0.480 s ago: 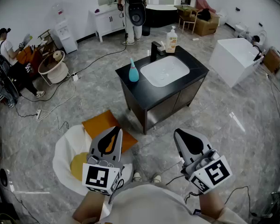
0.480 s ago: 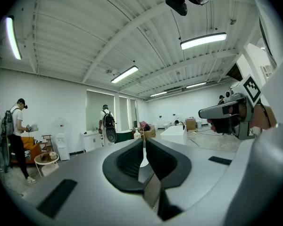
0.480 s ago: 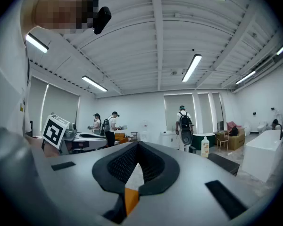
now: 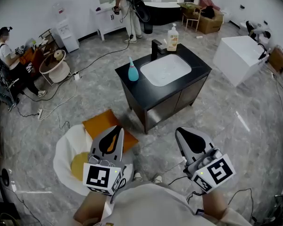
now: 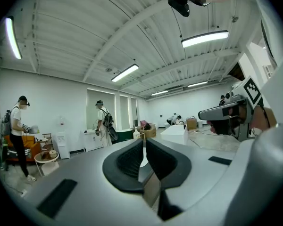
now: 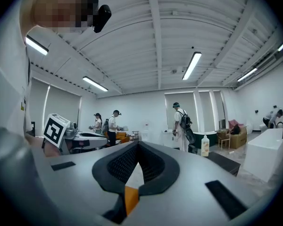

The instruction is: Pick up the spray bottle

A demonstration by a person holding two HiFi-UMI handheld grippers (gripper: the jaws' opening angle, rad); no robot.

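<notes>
The teal spray bottle [image 4: 132, 71] stands upright on the left end of a black sink cabinet [image 4: 137, 88], beside its white basin [image 4: 165, 69]. Both grippers are held level near my body, far short of the cabinet. My left gripper [image 4: 115, 131] is shut with nothing in it, and its pads meet at the tips [image 5: 144, 143]. My right gripper [image 4: 185, 134] is also shut and empty, jaws together [image 6: 137, 146]. Neither gripper view shows the spray bottle.
A black faucet [image 4: 156, 48] and a pump soap bottle [image 4: 172, 38] stand at the cabinet's back. An orange cushion [image 4: 105, 126] and a white round seat [image 4: 68, 152] lie on the floor to my left. A white block [image 4: 238, 53] sits right. Cables cross the floor, with people behind and to the left.
Both grippers stay where they were, still shut. The person at the back has shifted a little to the left.
</notes>
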